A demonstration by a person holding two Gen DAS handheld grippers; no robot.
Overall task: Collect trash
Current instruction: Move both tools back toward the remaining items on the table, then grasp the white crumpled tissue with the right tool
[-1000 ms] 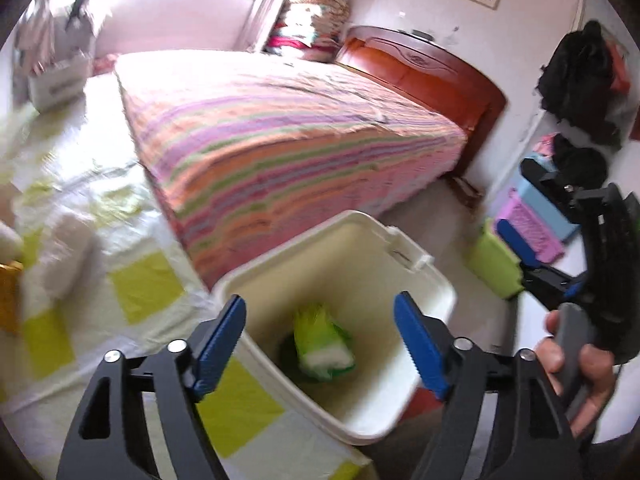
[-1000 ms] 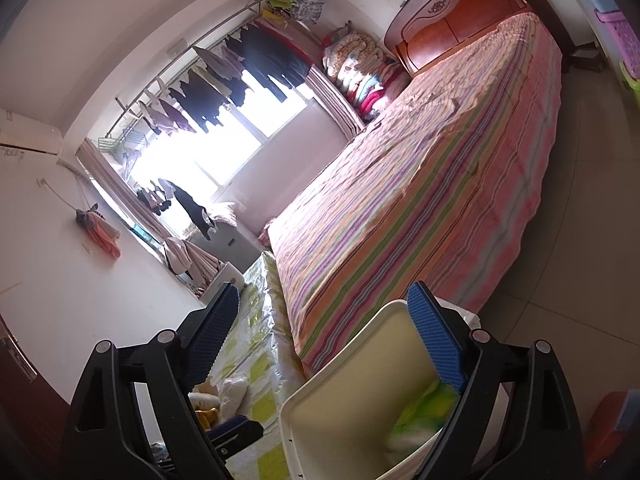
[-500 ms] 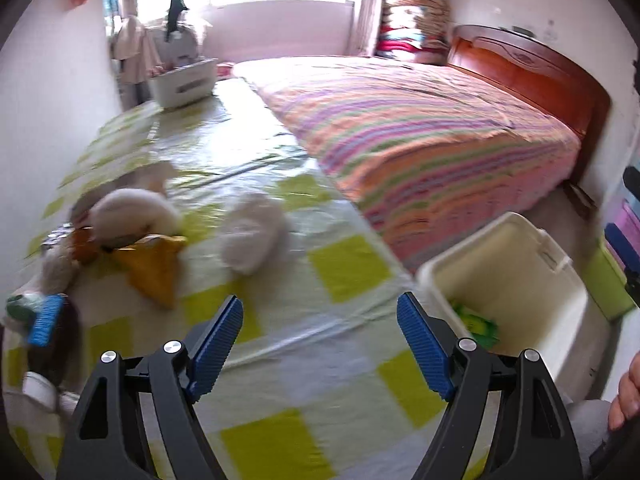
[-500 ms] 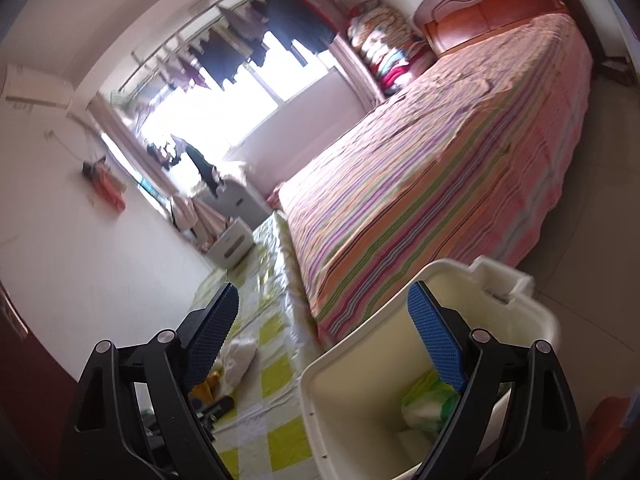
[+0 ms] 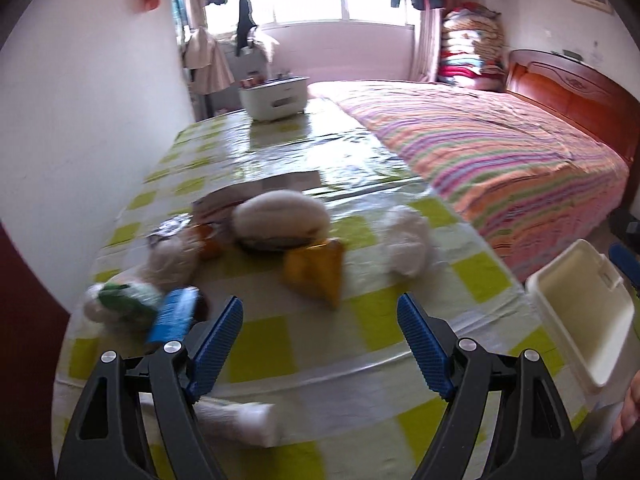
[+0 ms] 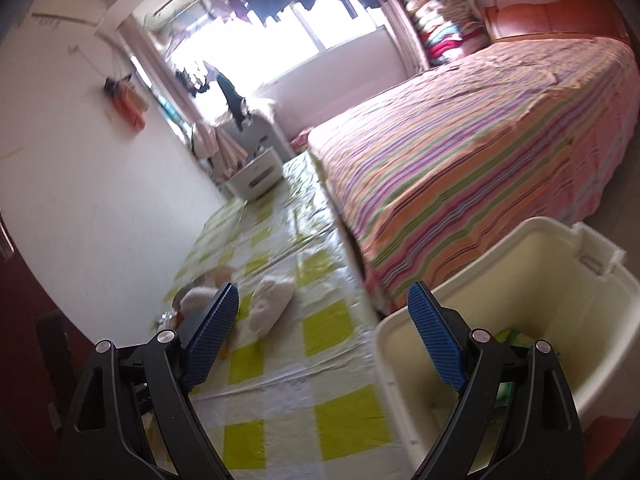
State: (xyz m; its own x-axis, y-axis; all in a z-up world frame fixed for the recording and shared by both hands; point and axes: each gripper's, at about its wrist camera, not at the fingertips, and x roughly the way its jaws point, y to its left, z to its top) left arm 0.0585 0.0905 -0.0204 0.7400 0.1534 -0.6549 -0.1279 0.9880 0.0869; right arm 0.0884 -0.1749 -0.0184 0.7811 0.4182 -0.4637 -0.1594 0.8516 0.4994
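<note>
Trash lies on a table with a yellow-checked cloth: a yellow wrapper, a white crumpled bag, a large whitish bundle, a blue carton, a green-and-white wrapper and a white roll. My left gripper is open and empty above the table's near part. A cream bin stands at the table's right edge. My right gripper is open and empty beside the bin, which holds a green wrapper.
A bed with a striped cover runs along the table's right side, with a wooden headboard. A white box stands at the table's far end. A wall borders the left.
My left gripper has swung left from over the bin to over the table's trash. The right gripper has shifted slightly, bringing more of the table and bin into view.
</note>
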